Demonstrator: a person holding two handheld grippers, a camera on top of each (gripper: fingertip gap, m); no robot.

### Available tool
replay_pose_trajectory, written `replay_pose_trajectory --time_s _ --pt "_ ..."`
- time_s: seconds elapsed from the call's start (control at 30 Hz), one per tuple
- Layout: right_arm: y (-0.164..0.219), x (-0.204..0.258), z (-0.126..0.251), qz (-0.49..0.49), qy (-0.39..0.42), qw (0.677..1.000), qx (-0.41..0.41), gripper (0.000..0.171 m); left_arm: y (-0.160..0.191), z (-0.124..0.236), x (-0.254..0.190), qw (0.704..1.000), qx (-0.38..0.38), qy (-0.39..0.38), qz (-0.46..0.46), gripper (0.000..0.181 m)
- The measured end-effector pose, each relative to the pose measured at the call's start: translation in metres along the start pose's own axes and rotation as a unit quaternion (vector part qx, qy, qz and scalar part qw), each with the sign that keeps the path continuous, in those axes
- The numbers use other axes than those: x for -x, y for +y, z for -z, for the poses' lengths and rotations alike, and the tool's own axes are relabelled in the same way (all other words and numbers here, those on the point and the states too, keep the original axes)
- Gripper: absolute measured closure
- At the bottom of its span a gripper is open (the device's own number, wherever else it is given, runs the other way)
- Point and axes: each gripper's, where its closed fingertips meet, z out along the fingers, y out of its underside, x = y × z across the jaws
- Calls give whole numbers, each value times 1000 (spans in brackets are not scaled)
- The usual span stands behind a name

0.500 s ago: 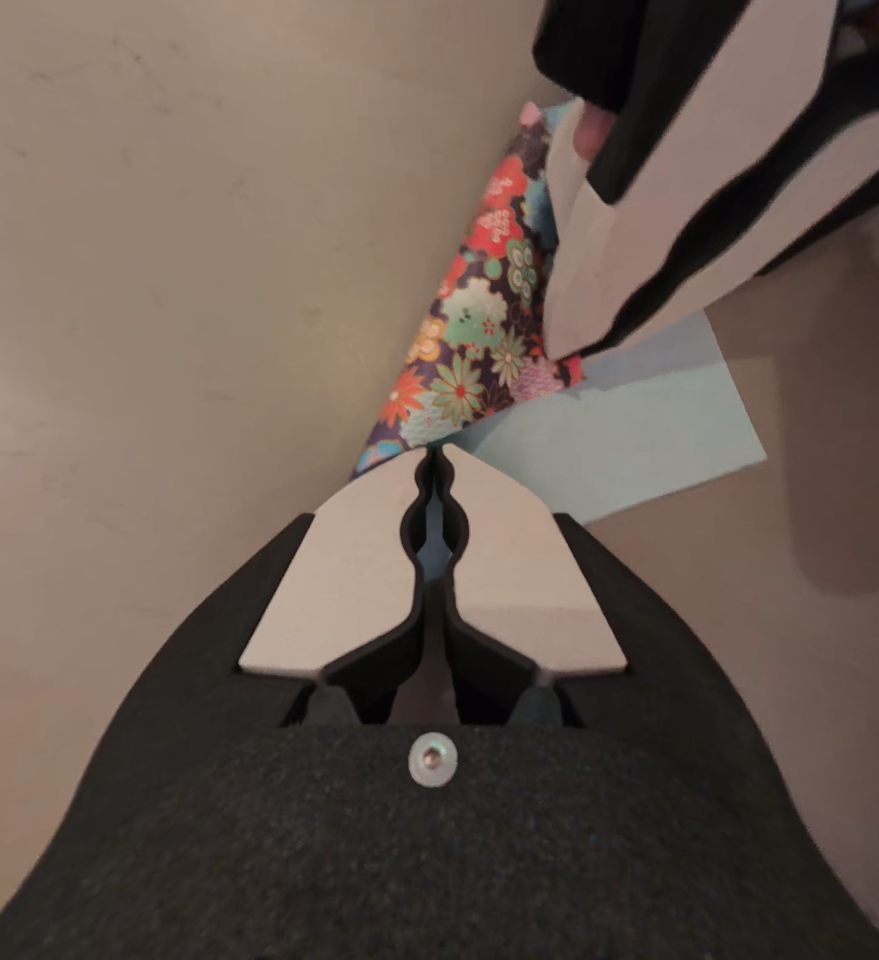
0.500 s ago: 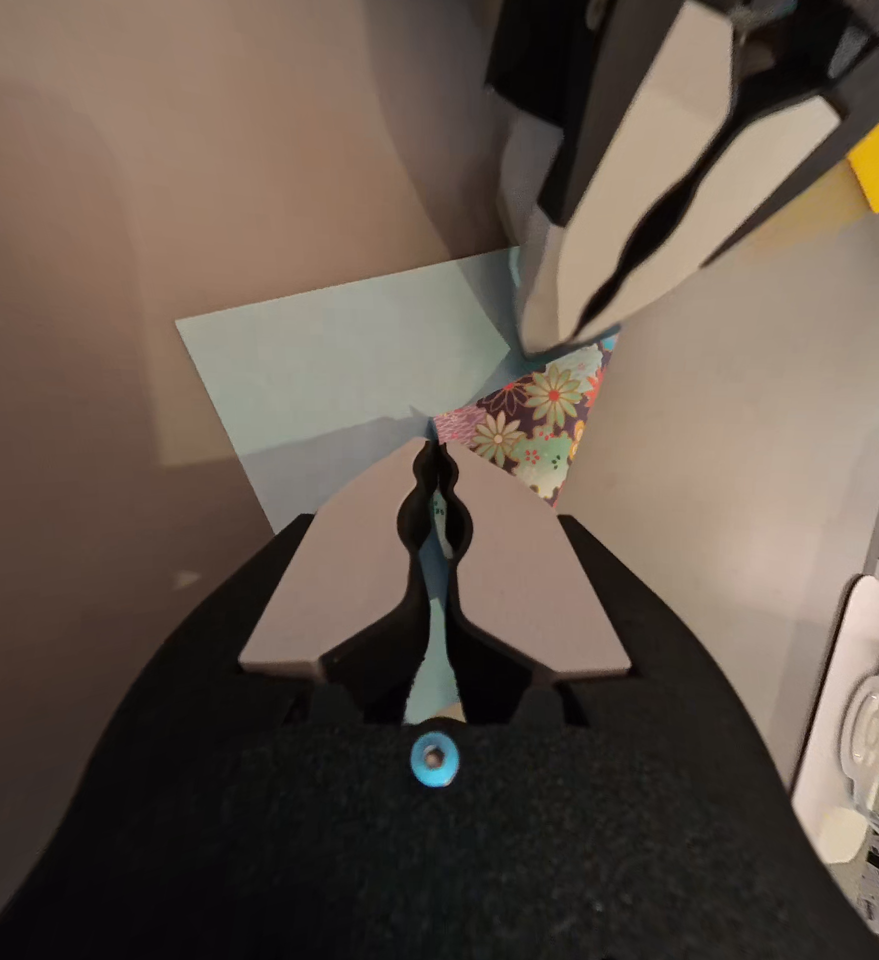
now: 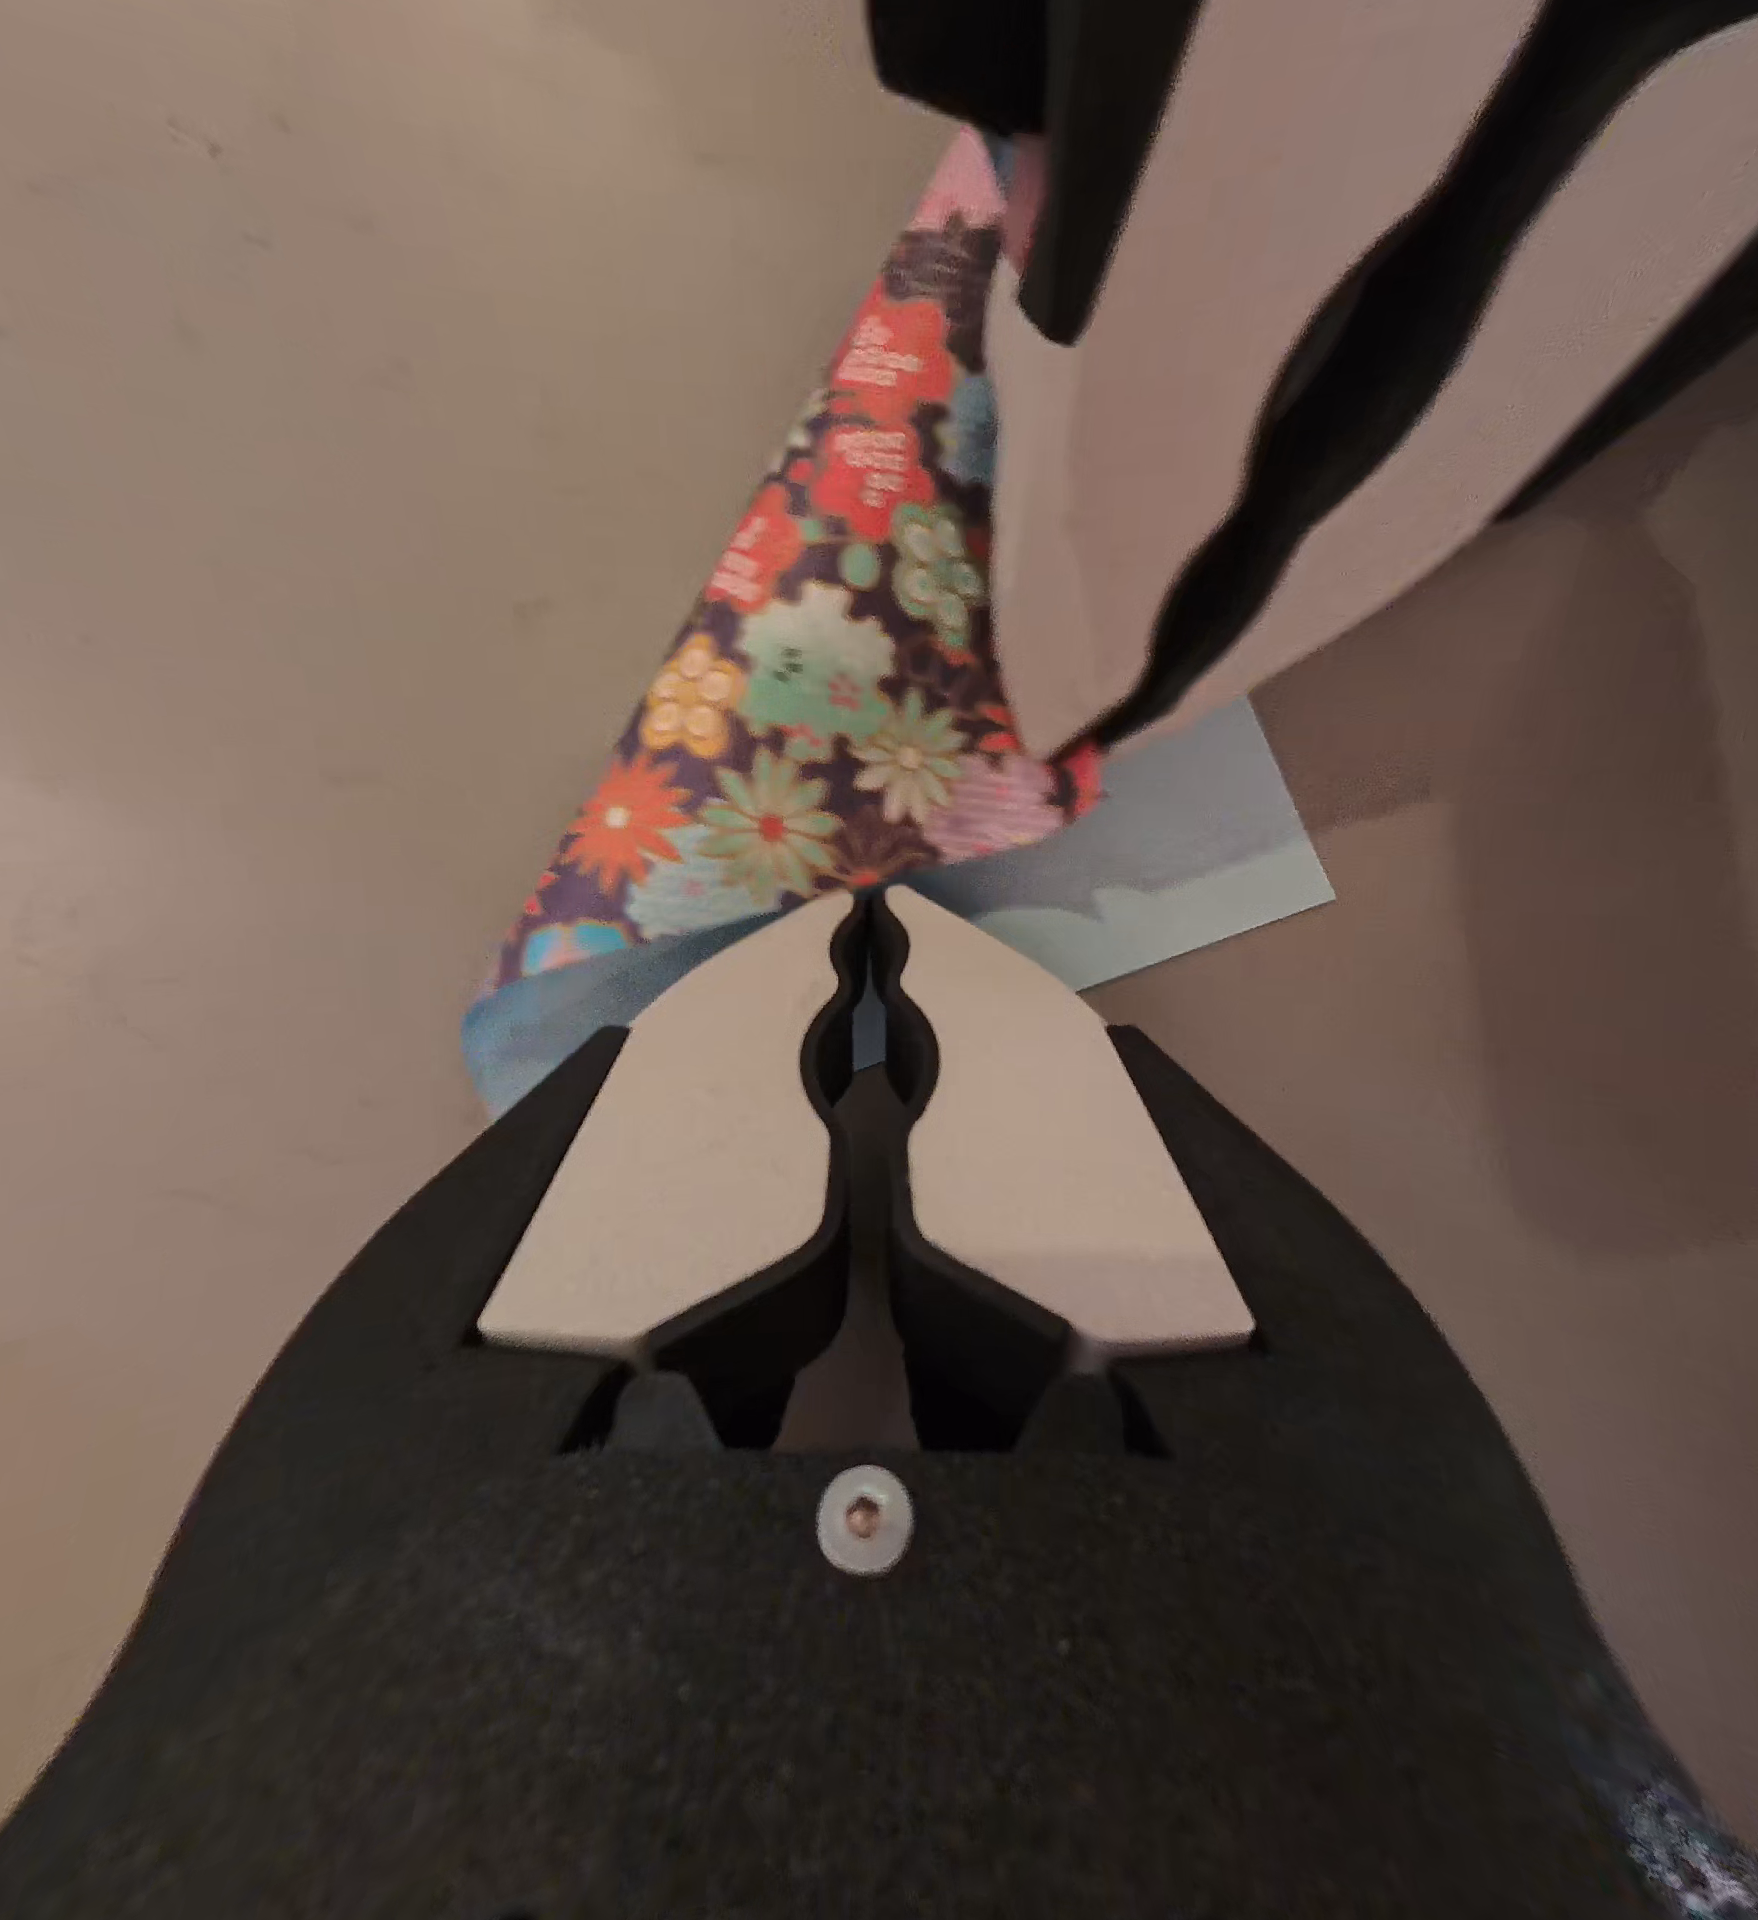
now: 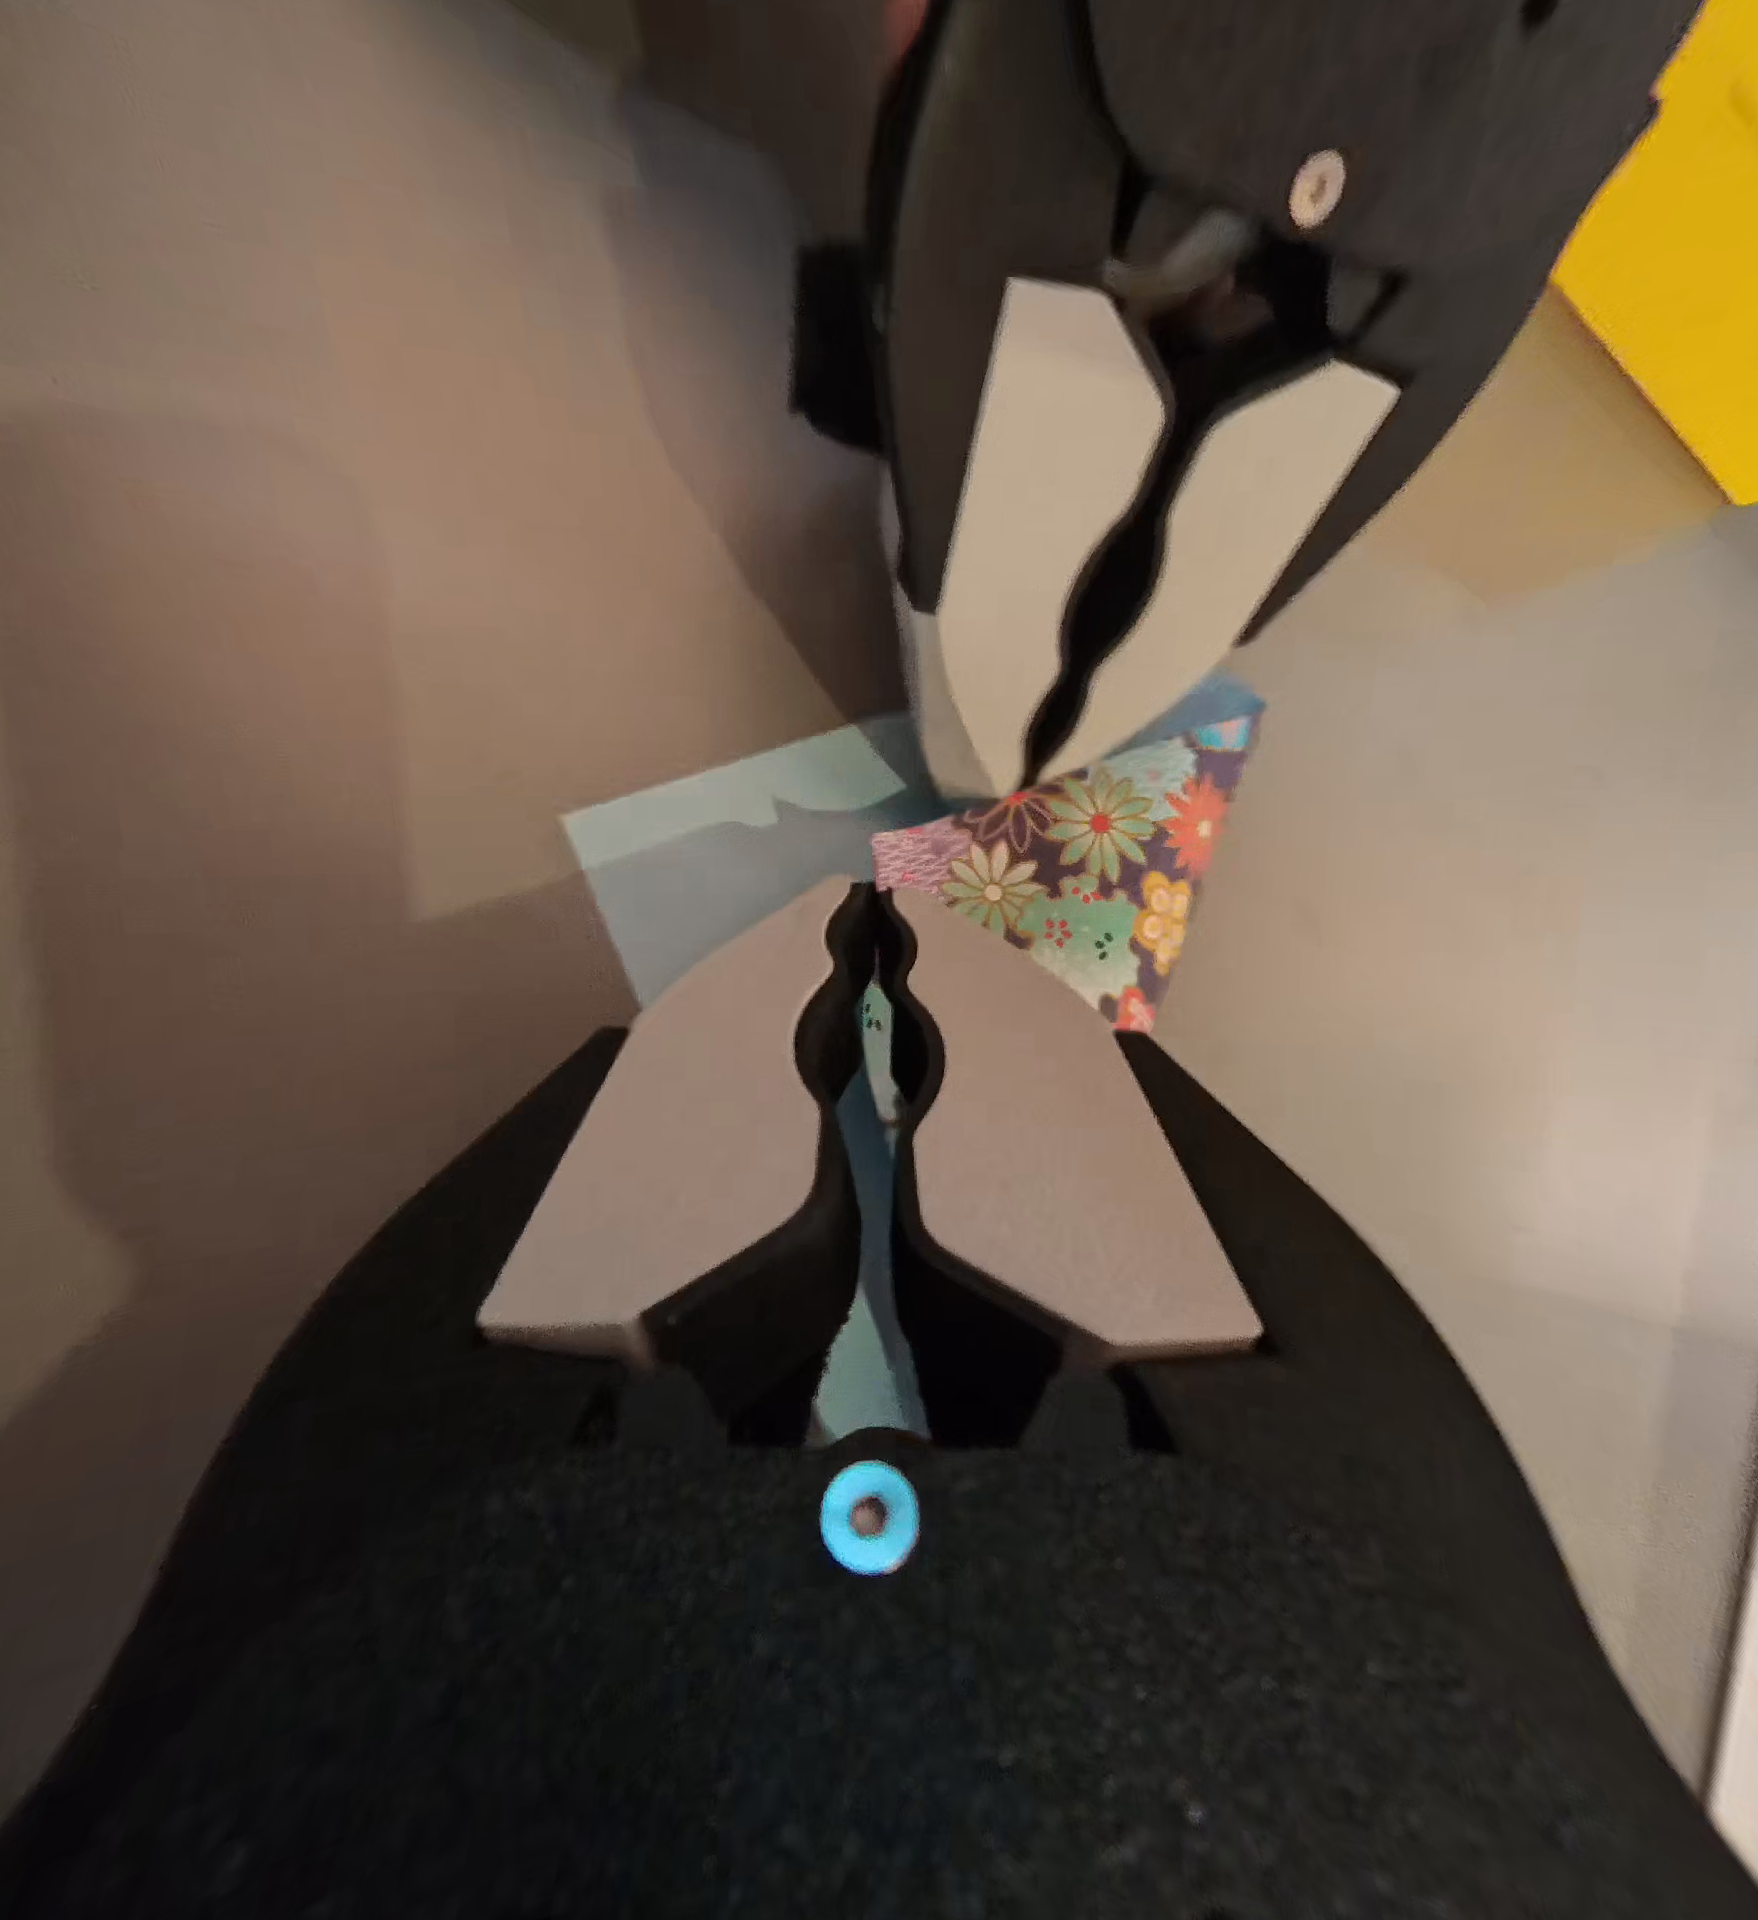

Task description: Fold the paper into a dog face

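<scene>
A yellow box point(image 4: 1727, 312) sits beyond on the beige table point(image 3: 231, 623); nothing blocks you. Your left gripper point(image 3: 873, 906) pinches the floral paper point(image 3: 802, 727); your right gripper point(image 4: 873, 891) pinches it too.

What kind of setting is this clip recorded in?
Probably an indoor desk or craft table: a plain beige tabletop, a floral-patterned paper with a pale blue underside, and a yellow box at the edge.

I see thin paper point(image 3: 823, 717), matt, floral print on one face, plain pale blue on the other. My left gripper point(image 3: 871, 906) has rough, grainy black plastic with smooth matt grey finger pads point(image 3: 688, 1153) and a shiny metal screw point(image 3: 864, 1536). The table point(image 3: 262, 582) looks smooth, matt beige.
</scene>
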Motion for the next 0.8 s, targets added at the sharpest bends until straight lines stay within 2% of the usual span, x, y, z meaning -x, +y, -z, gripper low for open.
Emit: replay_pose_trajectory --time_s 0.2,0.33,0.57,0.6,0.7,0.73,0.8 --pt "-4 27 0 -19 -37 999 14 171 0 0 0 1000 1 -18 -3 181" --pt "9 28 -6 -26 -21 997 68 171 0 0 -1 1000 -3 -31 6 181" --pt "22 8 -7 -10 9 997 81 171 12 11 -8 999 -5 -12 29 181" --pt "23 5 -8 -15 6 997 76 171 12 12 -11 999 -11 -5 32 172" --pt "23 -3 -11 -31 9 997 68 171 13 14 -16 999 -10 -2 47 127" --pt "23 -4 -12 -29 10 997 68 171 13 15 -16 999 -10 -13 50 116" --pt "22 -7 -13 -25 19 998 63 171 14 15 -11 998 -13 -41 52 117"
